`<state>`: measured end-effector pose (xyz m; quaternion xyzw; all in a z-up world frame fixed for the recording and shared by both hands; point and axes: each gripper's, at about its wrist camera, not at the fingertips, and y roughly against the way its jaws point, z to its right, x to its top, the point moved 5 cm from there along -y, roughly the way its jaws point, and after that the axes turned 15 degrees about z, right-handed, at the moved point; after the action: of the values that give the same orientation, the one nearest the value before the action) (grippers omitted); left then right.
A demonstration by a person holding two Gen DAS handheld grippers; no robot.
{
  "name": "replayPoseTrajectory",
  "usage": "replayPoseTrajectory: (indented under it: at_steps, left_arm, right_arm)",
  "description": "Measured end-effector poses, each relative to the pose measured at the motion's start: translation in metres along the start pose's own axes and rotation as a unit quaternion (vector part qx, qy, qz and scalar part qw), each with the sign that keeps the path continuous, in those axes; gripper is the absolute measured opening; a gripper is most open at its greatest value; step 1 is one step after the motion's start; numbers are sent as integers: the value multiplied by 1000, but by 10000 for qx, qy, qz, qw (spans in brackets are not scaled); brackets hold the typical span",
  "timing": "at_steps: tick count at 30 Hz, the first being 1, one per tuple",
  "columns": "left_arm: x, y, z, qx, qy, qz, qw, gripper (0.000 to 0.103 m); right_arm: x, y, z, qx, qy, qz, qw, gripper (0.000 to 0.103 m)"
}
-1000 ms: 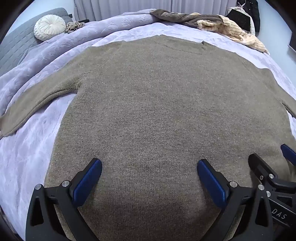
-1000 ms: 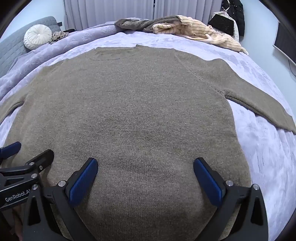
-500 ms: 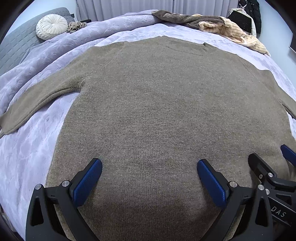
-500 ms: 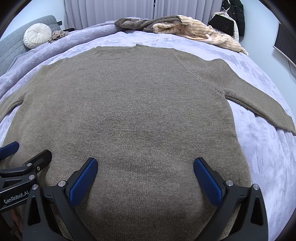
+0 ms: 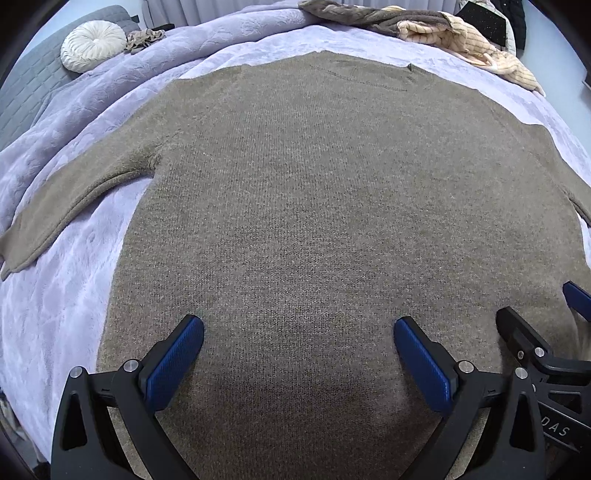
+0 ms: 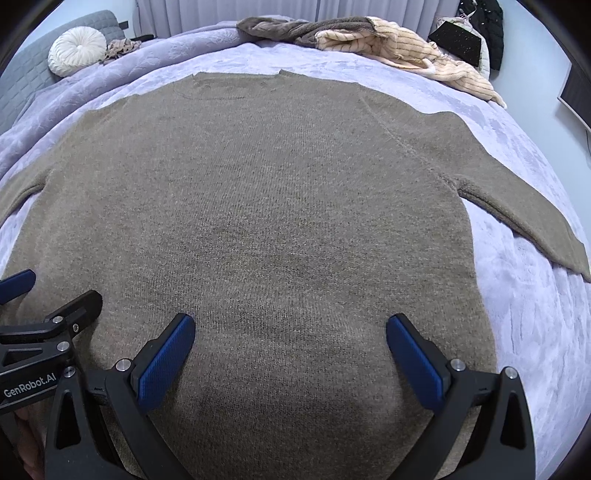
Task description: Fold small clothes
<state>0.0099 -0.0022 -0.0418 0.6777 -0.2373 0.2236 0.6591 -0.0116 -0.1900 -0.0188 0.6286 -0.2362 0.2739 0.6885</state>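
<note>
1. a large olive-brown knitted sweater (image 5: 325, 221) lies flat and spread out on a bed covered with a lilac plush blanket (image 5: 66, 295), collar at the far side and hem nearest the cameras.
2. its left sleeve (image 5: 74, 199) angles out and down over the blanket; in the right wrist view the other sleeve (image 6: 528, 221) does the same on the opposite side.
3. the left tongs (image 5: 299, 354) hang over the lower part of the sweater with their blue-padded fingers (image 5: 173, 362) spread wide, holding nothing.
4. the right tongs (image 6: 290, 350) hang over the same lower area just beside them, likewise spread wide with nothing between the blue pads (image 6: 413, 358).
5. each camera catches the neighbouring tool at its edge: the right one at the right margin of the left wrist view, the left one, marked "genrobot.ai", at the left margin of the right wrist view.
6. whether either pair of pads touches the knit cannot be told from these angles; they seem to sit slightly above it.
7. at the far edge of the bed lies a heap of other clothes: a dark brown fuzzy garment (image 6: 295, 29) and a cream ribbed knit with thin stripes (image 6: 417, 51).
8. a round cream pleated cushion (image 6: 75, 50) rests at the far left against a grey quilted headboard (image 6: 26, 74).
9. dark garments (image 6: 484, 26) hang at the far right, and pale curtains (image 6: 229, 11) close the back of the room.
</note>
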Motion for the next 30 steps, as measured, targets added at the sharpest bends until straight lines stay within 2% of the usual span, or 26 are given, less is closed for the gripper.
replayPoseTrajectory:
  at_steps: [5, 9, 13, 21, 25, 30]
  left_arm:
    - [4, 3, 2, 30, -6, -233, 9997, 103]
    - [12, 9, 2, -13, 121, -471, 9988, 103]
    - [15, 20, 0, 58, 147, -498, 9986, 103]
    - [34, 62, 12, 116, 193, -271, 9994, 103]
    - [38, 80, 22, 331, 33, -69, 9994, 103]
    - [50, 93, 25, 302, 105, 22, 9995, 103]
  right_arm:
    - [7, -5, -1, 138, 164, -515, 9984, 103]
    - [18, 1, -1, 247, 203, -658, 9973, 103]
    - [29, 17, 2, 261, 105, -496, 9984, 103]
    - [51, 44, 6, 277, 80, -270, 9992, 103]
    - [56, 55, 10, 351, 16, -158, 9993, 103]
    - [67, 72, 16, 371, -53, 101, 9992, 103]
